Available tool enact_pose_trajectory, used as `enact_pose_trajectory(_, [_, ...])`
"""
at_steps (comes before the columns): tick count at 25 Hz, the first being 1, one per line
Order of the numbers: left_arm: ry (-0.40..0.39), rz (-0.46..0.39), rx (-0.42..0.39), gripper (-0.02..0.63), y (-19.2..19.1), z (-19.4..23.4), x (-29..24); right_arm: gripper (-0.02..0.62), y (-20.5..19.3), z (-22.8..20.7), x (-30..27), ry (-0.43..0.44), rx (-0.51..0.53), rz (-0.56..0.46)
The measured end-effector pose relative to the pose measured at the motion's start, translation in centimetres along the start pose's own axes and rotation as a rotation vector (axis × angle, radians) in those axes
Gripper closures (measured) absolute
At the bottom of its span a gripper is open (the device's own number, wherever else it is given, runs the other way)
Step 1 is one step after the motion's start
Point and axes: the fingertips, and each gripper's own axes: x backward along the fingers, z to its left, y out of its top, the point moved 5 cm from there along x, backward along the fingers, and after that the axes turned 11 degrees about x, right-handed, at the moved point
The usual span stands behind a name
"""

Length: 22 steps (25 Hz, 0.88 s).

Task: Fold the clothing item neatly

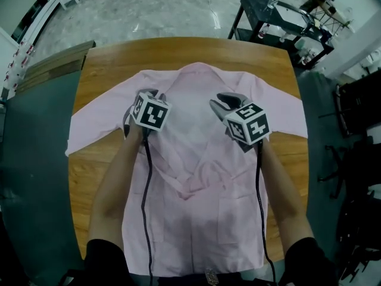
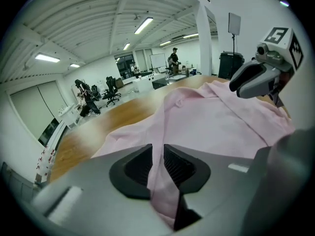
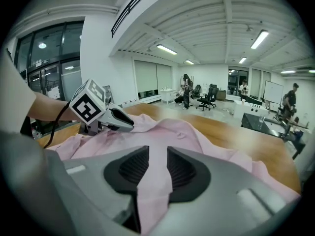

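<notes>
A pale pink long-sleeved shirt (image 1: 196, 159) lies spread face up on the wooden table (image 1: 178, 52), collar at the far end and sleeves out to both sides. Both grippers hover over its chest. My left gripper (image 1: 147, 93) points toward the left shoulder, and my right gripper (image 1: 219, 100) toward the right shoulder. In the left gripper view the jaws (image 2: 157, 149) stand a narrow gap apart, with pink cloth (image 2: 221, 117) showing in the gap. The right gripper's jaws (image 3: 157, 151) stand slightly wider, also with pink cloth (image 3: 167, 132) in the gap. Neither pair visibly pinches the fabric.
Bare wood (image 1: 101, 177) borders the shirt on the left and far sides. A black bench with equipment (image 1: 280, 22) stands beyond the table's far right corner, and dark chairs (image 1: 357, 112) to the right. People (image 3: 187, 85) and office chairs (image 2: 110, 90) are far off.
</notes>
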Motion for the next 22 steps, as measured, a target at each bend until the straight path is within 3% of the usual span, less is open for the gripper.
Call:
enact_pose_trajectory(6, [-0.019,0.048,0.041,0.505,-1.4,1.5,-2.2,0.482,-0.5,0.2,-1.2,0.006,-0.008,-0.013])
enact_pose_trajectory(9, [-0.023,0.062,0.042,0.582,-1.0,1.8,-2.4,0.482,-1.0,0.2,-1.5,0.006,-0.015,-0.014])
enact_pose_trajectory(11, [-0.017,0.073,0.023,0.584,-0.8,1.8,-2.3,0.483,-1.6,0.4,-1.6,0.010,-0.023,-0.009])
enact_pose_trajectory(17, [-0.020,0.010,0.014,0.584,2.1,1.4,-1.2,0.483,-3.4,0.7,-1.8,0.023,-0.047,0.016])
enact_pose_trajectory(22, [-0.078,-0.052,0.103,0.584,5.5,0.7,-1.6,0.483,-4.5,0.5,-1.9,0.023,-0.064,0.034])
